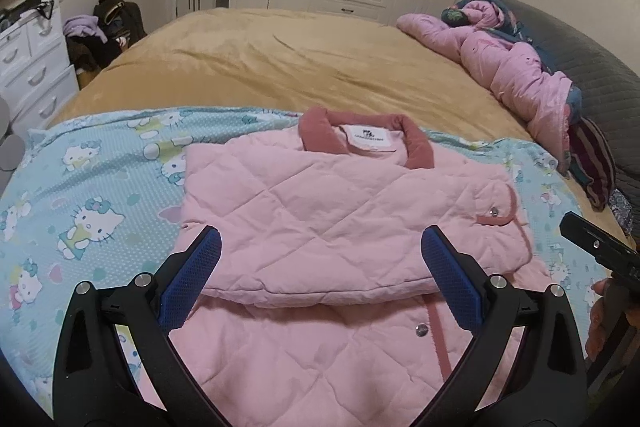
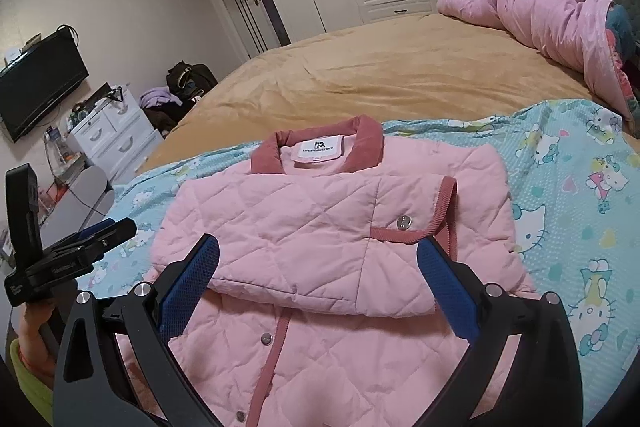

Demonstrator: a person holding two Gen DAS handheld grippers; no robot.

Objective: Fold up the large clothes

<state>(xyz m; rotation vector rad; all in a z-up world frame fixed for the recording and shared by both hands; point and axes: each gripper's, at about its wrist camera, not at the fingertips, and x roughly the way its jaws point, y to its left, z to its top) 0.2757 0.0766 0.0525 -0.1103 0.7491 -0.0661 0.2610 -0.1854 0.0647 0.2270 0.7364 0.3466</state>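
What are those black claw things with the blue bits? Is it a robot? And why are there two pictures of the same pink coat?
It is no robot. A person holds a grabber tool in each hand, and each tool carries a small camera looking out along its two fingers. So one picture comes from the left gripper, the other from the right gripper. The blue pads help the fingers hold cloth. Both grippers are open and hold nothing. Below them a pink quilted jacket lies on a Hello Kitty sheet on a bed with a tan blanket. The jacket looks partly folded. A pink comforter is bunched up farther back.
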